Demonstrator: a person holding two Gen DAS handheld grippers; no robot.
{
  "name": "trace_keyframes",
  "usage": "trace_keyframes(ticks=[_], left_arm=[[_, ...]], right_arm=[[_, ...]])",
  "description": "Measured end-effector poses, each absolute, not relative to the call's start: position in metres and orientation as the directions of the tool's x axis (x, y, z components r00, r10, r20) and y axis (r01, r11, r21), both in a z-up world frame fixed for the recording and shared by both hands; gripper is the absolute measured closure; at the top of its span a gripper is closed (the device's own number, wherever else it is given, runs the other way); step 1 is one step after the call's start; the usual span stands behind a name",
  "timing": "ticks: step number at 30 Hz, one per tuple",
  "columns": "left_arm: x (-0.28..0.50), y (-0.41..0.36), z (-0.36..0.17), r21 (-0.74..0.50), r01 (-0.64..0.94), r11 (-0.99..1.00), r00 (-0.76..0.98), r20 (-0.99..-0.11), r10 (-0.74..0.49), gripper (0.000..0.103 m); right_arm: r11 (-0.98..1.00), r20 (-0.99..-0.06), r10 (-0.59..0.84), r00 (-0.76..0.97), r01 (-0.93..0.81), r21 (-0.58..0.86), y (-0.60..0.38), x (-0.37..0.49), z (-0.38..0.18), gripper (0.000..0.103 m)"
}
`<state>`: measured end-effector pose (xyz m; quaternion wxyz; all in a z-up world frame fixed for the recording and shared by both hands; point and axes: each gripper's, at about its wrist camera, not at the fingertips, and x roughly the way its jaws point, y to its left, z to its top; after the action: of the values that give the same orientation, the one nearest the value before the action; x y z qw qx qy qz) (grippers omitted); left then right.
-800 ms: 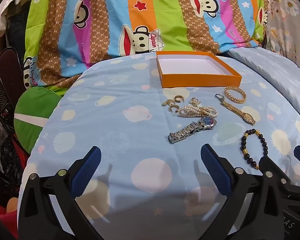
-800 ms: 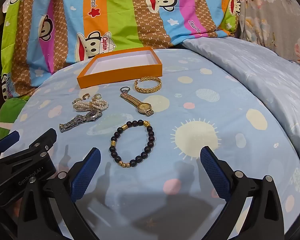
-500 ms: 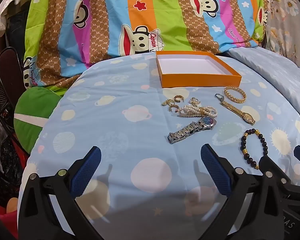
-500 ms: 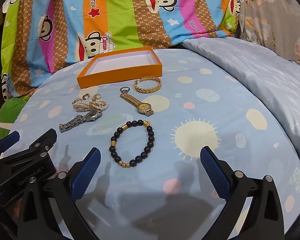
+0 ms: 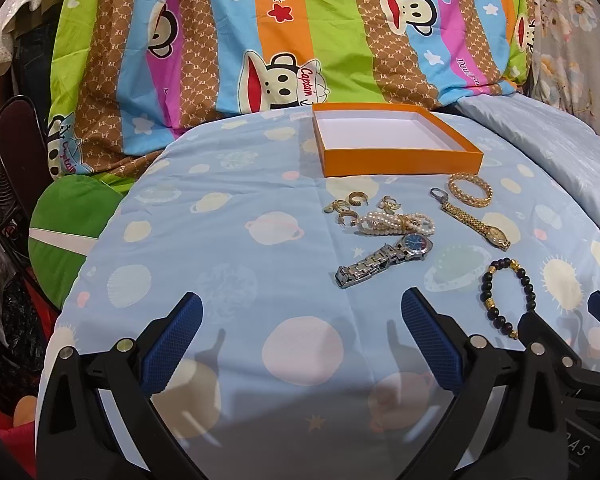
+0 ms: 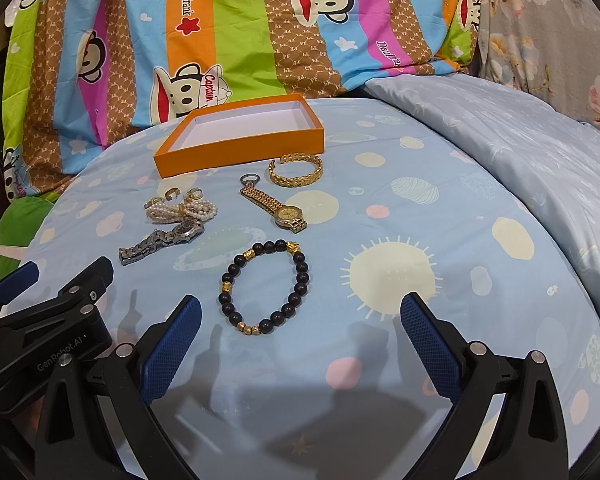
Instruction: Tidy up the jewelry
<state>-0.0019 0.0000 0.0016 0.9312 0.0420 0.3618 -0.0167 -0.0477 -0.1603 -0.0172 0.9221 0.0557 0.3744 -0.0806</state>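
Nothing has moved over the last moment: both the left gripper [image 5: 300,340] and right gripper [image 6: 300,340] hover spread wide and empty, the beaded bracelet [image 6: 265,288] just ahead of the right gripper, the orange box [image 6: 240,136] beyond unfilled, so sorting hasn't begun.

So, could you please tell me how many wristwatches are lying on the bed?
2. The silver watch lies just in front of the pearl bracelet; the gold watch lies between the orange box and the dark bead bracelet. None appears hidden.
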Motion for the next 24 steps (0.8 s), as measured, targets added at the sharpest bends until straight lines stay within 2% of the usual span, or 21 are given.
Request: trace_keyframes(ticks=[24], left_arm=[[0.0015, -0.0014, -0.0019, 0.061, 0.072, 0.996, 0.728, -0.685, -0.011, 0.006]], right_arm=[[0.981, -0.7, -0.106, 0.707, 0.19, 0.044, -0.1601, -0.0486, -0.018, 0.005]])
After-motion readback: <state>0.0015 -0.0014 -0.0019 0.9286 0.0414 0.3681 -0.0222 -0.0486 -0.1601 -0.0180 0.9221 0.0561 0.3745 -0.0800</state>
